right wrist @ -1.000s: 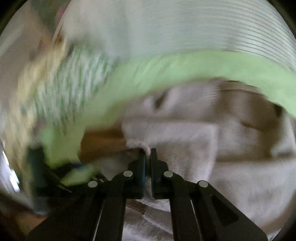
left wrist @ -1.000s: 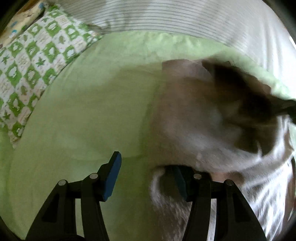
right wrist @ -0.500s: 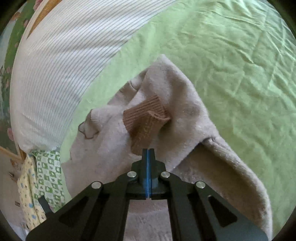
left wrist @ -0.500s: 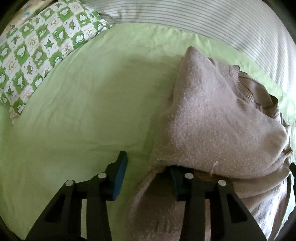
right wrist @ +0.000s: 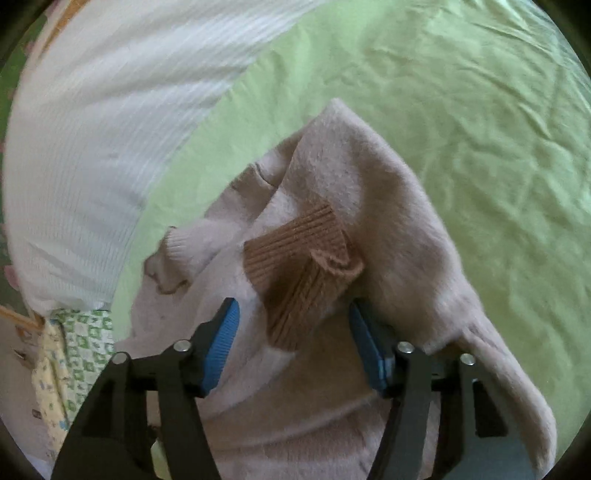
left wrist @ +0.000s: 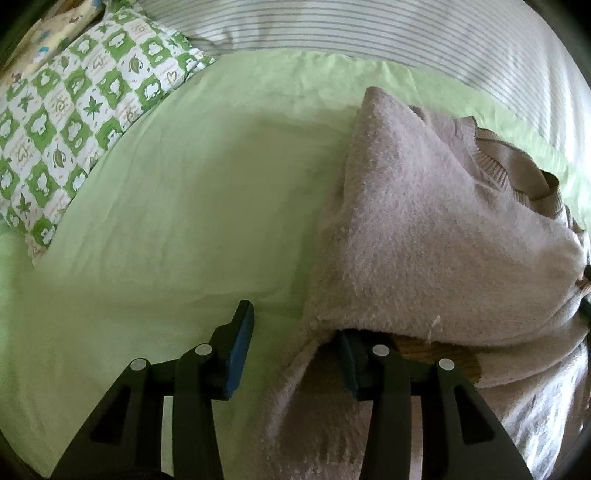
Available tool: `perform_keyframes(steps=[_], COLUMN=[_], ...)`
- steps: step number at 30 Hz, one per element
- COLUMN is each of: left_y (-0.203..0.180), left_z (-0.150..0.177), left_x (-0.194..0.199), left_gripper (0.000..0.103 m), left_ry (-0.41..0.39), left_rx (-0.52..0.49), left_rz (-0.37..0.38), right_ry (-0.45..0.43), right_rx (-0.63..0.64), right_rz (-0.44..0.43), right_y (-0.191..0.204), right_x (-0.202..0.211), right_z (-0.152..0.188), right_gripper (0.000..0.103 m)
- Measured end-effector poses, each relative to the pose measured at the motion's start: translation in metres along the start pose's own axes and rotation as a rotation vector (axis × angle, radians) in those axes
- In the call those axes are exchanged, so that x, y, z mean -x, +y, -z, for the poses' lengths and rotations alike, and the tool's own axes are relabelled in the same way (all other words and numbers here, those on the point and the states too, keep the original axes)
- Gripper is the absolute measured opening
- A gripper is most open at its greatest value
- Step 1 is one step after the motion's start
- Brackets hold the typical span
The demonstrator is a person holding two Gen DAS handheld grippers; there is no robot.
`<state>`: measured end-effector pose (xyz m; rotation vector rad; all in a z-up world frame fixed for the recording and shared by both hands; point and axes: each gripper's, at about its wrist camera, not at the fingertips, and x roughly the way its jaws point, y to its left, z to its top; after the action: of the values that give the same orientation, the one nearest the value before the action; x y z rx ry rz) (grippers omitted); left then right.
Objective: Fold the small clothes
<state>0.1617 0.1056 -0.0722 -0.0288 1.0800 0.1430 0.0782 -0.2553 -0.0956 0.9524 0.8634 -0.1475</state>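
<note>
Green sheet (left wrist: 177,206) underneath, checked pillow (left wrist: 74,110) and striped bedding (left wrist: 369,33) along the far edge. Pale fuzzy sweater (left wrist: 424,236) lying on the sheet, sleeve folded across the body, brown cuff (right wrist: 299,251) on top. Right gripper (right wrist: 293,343) just sprung apart, cuff loose between its pads. Left gripper (left wrist: 293,350) spread, straddling the sweater's edge, one finger tucked under the fold, not pinching.

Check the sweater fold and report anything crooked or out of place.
The brown ribbed cuff lies twisted and partly doubled over on top of the pink sweater, between the open jaws of the right hand-held gripper, which have just been opening. The folded-over sleeve runs diagonally, not square. No damage shows.
</note>
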Motion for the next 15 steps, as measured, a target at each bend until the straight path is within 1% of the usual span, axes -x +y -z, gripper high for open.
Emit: perform_keyframes(steps=[1,2,3,4,7,9,11,12,15], left_y=[-0.001,-0.002,-0.002,-0.002,0.0,0.0,-0.002,-0.004,-0.007], left_z=[-0.001,-0.001,-0.002,-0.003,-0.004,-0.002,0.0,0.001,0.002], left_x=[-0.001,-0.001,0.0,0.001,0.002,0.002,0.002,0.002,0.001], left_gripper=[0.045,0.044,0.043,0.042,0.042,0.042,0.042,0.041,0.039], left_ry=[-0.001,-0.002,-0.003,-0.004,-0.008,-0.007,-0.003,-0.003,0.0], left_rx=[-0.003,-0.003,-0.001,0.002,0.013,0.018,0.009,0.001,-0.009], left_rz=[-0.005,-0.007,-0.006,-0.003,0.001,0.011,0.014,0.014,0.01], right_ry=[0.02,0.038,0.037,0.008,-0.08,-0.102,-0.087,-0.069,-0.019], right_rx=[-0.002,-0.009,-0.009,0.008,0.091,0.115,0.117,0.124,0.054], right_rz=[-0.001,-0.003,-0.013,-0.041,-0.135,-0.161,-0.142,-0.108,-0.051], right_y=[0.001,0.001,0.003,0.007,0.021,0.02,0.007,-0.004,-0.035], right_x=[-0.006,-0.01,-0.008,0.003,0.053,0.078,0.086,0.082,0.065], right_z=[-0.002,-0.003,-0.003,-0.003,0.002,0.006,0.01,0.012,0.017], right_gripper=[0.029,0.007,0.007,0.007,0.007,0.007,0.007,0.007,0.007])
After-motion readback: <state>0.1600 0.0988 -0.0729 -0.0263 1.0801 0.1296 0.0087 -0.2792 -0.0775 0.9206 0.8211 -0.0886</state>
